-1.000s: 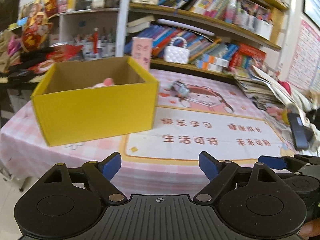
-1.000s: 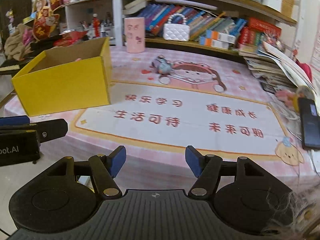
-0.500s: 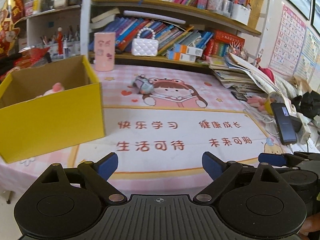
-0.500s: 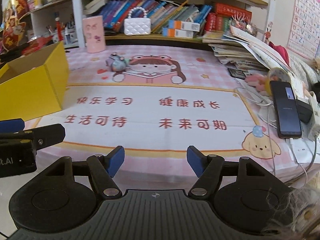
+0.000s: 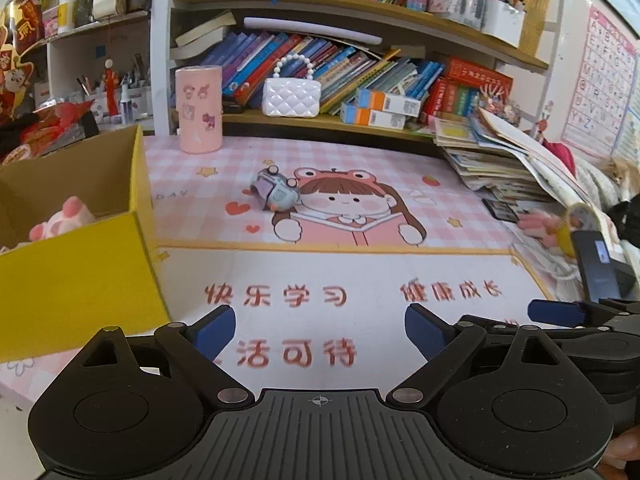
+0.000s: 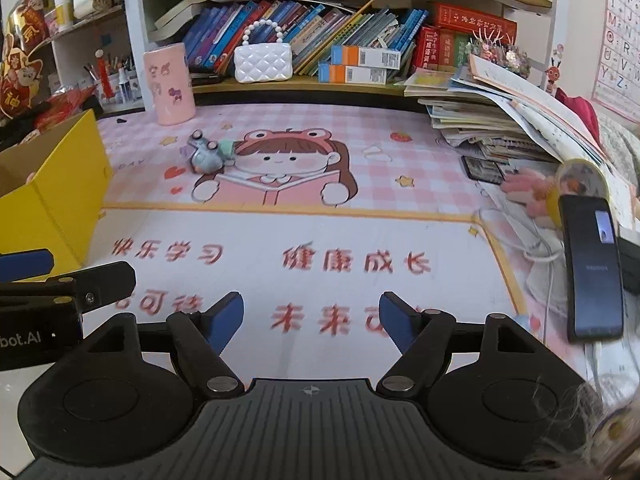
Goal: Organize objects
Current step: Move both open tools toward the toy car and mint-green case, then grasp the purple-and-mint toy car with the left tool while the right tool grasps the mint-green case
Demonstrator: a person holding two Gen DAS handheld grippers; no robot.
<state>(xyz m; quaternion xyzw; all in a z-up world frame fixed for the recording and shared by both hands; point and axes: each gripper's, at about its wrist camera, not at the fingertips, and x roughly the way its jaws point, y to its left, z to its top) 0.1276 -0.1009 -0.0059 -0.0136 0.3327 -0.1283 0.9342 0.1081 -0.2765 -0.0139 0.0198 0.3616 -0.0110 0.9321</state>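
Note:
A small grey-blue toy (image 5: 276,193) (image 6: 206,153) lies on the pink cartoon mat, beside the printed girl's head. A yellow cardboard box (image 5: 76,284) (image 6: 60,196) stands at the mat's left, with a pink plush (image 5: 64,220) inside. My left gripper (image 5: 320,330) is open over the mat's near edge, nothing between its blue pads. My right gripper (image 6: 311,316) hovers beside it, jaws opening, also empty. Each gripper shows at the edge of the other's view. The toy is well ahead of both.
A pink cylinder holder (image 5: 199,110) and a white quilted purse (image 5: 291,96) stand at the back below shelves of books. A leaning pile of books and papers (image 6: 492,120), a black phone (image 6: 594,268) and white cables crowd the right side.
Both grippers have moved right along the table and closer in: the yellow box has slid to the left of each view. The right jaws stand a little wider.

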